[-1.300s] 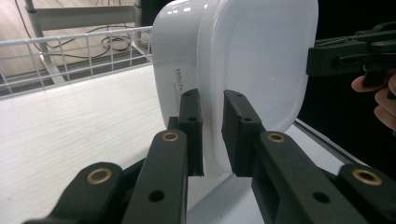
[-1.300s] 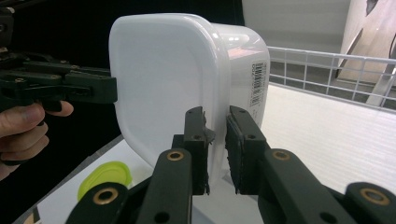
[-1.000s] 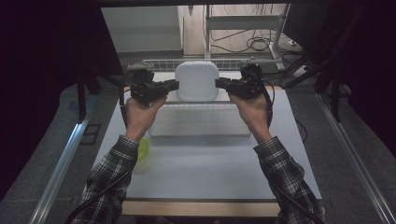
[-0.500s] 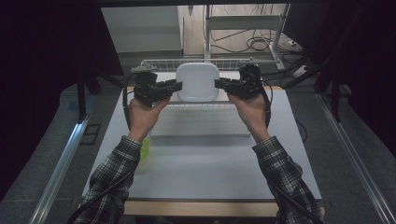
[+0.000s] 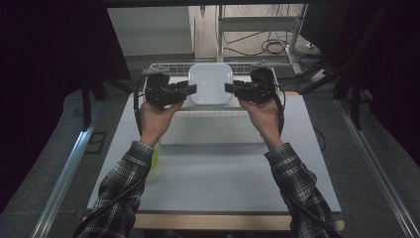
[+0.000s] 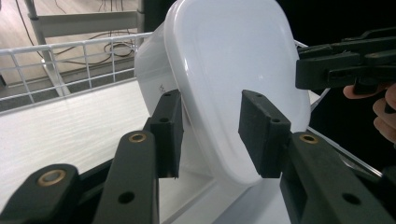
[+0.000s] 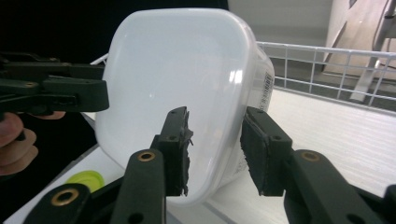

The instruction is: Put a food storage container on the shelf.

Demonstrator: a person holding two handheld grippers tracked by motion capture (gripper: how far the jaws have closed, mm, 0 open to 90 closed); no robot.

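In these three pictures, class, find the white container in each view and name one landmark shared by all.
High view: white container at top centre, between the left gripper and right gripper.
Left gripper view: upper centre, on edge, beyond the jaws.
Right gripper view: centre, on edge.
Shared landmark: the wire basket.

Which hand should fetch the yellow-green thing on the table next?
Left. The yellow-green thing lies beside the left sleeve, far from the right gripper. The jaws of the left gripper and the right one have just been opening off the white tub, so both are free.
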